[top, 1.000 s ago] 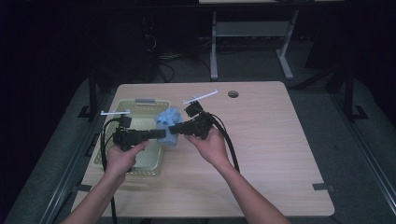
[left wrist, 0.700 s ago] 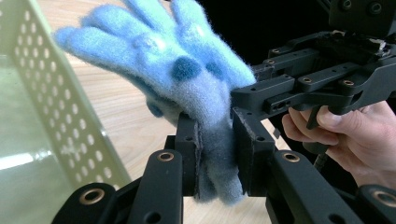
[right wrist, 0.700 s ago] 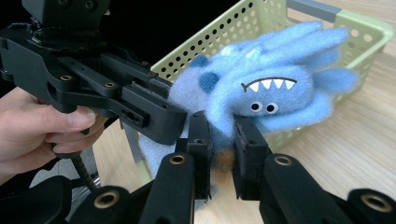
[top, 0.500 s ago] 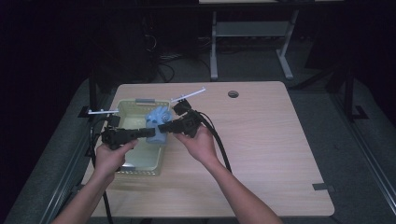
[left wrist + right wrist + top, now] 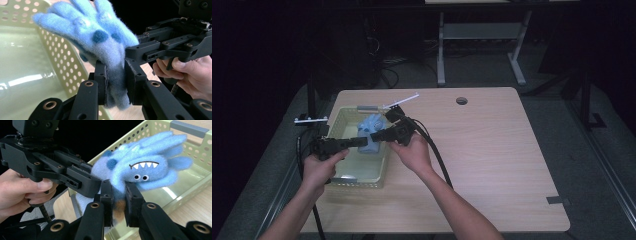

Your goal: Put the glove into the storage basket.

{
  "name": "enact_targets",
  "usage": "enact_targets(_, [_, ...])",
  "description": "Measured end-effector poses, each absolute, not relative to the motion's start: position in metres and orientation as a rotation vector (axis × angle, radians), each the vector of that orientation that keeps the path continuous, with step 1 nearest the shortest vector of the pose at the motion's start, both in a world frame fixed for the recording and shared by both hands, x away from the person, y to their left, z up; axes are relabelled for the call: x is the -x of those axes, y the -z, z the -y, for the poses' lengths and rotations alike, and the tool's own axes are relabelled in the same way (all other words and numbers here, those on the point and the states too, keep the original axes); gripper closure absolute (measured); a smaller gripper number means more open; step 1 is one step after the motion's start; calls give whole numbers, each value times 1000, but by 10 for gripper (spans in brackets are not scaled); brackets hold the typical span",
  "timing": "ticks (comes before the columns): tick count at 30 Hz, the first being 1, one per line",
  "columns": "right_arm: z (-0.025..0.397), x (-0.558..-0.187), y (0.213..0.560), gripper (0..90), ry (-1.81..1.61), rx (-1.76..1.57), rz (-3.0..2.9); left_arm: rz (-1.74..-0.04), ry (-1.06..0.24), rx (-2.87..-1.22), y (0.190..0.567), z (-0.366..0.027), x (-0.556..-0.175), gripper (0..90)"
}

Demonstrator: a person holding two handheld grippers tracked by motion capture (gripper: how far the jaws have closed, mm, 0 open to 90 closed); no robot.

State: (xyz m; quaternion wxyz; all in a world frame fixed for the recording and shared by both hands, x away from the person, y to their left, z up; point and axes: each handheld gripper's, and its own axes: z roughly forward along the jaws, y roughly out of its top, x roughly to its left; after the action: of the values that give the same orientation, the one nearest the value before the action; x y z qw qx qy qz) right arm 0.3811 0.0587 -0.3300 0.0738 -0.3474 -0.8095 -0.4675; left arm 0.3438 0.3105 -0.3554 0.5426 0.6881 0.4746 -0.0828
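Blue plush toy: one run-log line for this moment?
left gripper: shut on blue plush toy | right gripper: shut on blue plush toy | toy: held over green basket | table: basket at left

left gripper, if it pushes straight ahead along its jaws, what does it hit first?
Beyond the blue plush toy it already clamps, probably the right gripper, jaws closed on the same toy from the opposite side. Depth is unclear.
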Motion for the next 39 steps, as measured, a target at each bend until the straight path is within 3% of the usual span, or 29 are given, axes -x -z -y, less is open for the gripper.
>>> enact_targets(39, [-109, -402, 367, 791, 1339, 1080, 2385, -1277, 182, -1701, 370, -348, -356, 734])
